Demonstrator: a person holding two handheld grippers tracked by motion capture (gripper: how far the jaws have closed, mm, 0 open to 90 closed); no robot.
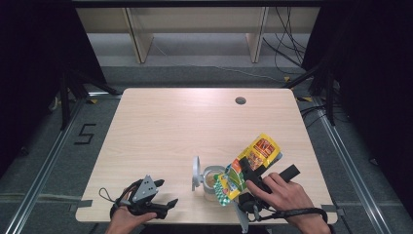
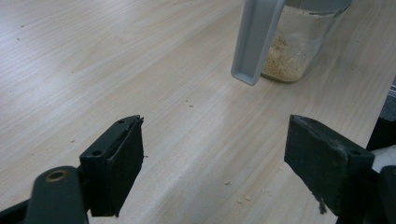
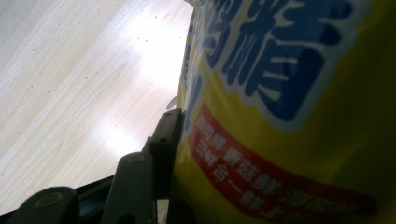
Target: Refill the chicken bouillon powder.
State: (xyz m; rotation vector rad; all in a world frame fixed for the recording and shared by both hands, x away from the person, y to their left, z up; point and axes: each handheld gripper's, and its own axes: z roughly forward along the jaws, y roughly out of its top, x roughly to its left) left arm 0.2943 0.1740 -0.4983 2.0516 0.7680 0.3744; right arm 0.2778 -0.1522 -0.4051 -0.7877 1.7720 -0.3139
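Note:
A yellow snack bag point(image 1: 249, 165) is tipped mouth-down over a clear glass jar point(image 1: 211, 181) near the table's front edge. My right gripper point(image 1: 248, 170) is shut on the bag, whose printed yellow side point(image 3: 299, 107) presses against one black finger point(image 3: 166, 140). The jar point(image 2: 294, 51) has crumbly beige contents at its bottom, and its grey hinged lid point(image 2: 256, 39) hangs open on the left side point(image 1: 196, 172). My left gripper point(image 1: 168, 204) rests at the front left of the table, its jaws wide apart point(image 2: 215, 163) with bare wood between them, pointing toward the jar.
The light wooden table point(image 1: 185, 126) has a round cable hole point(image 1: 240, 101) at the back right. Small crumbs point(image 2: 243, 198) lie scattered on the wood in front of the left gripper. Dark floor, rails and cables surround the table.

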